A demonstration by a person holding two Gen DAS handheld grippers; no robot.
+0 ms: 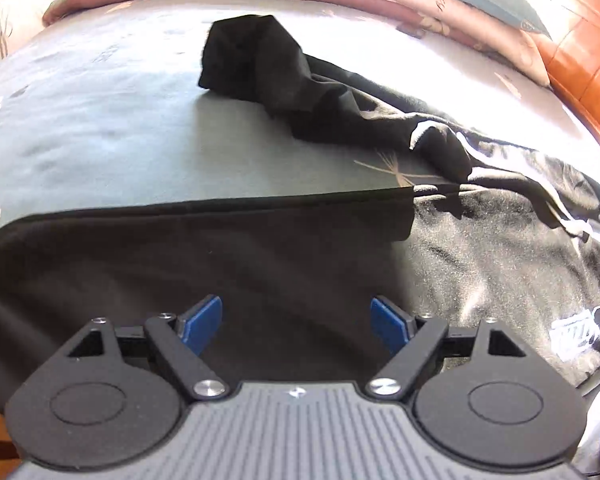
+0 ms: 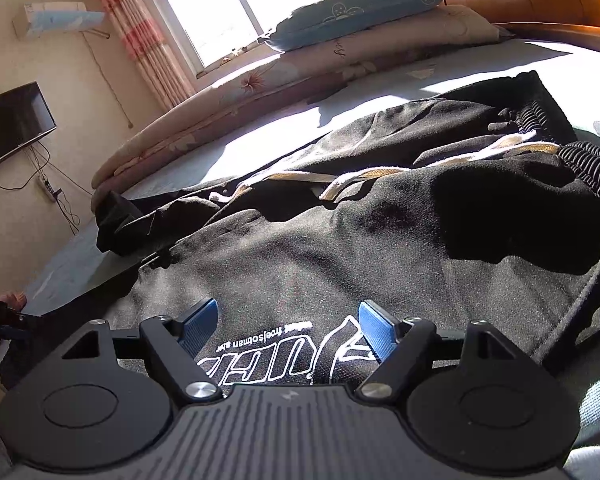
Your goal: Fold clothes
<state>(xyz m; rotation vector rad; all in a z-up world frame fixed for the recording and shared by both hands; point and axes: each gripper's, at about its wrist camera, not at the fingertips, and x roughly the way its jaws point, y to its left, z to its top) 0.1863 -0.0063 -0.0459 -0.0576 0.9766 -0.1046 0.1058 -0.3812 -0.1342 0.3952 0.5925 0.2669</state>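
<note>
Left wrist view: black trousers (image 1: 228, 256) lie flat across the bed (image 1: 100, 120), one leg running lengthwise from left to right under the left gripper (image 1: 297, 322). The other leg angles away toward the far bedding and ends in a bunched cuff (image 1: 244, 56). Left gripper jaws stand wide apart, blue pads (image 1: 202, 322) clear of the cloth, nothing held; the fabric lies directly below and ahead.

Right wrist view: the right gripper (image 2: 288, 326) hovers over the waist end, above a white printed logo (image 2: 268, 360). Jaws wide apart, nothing gripped. The elastic waistband (image 2: 588, 168) lies ahead to the right, a white drawstring (image 2: 356, 180) beyond. A blue pillow (image 2: 360, 8) rests on folded quilts (image 2: 260, 80) at the bed's far side. No containers.
</note>
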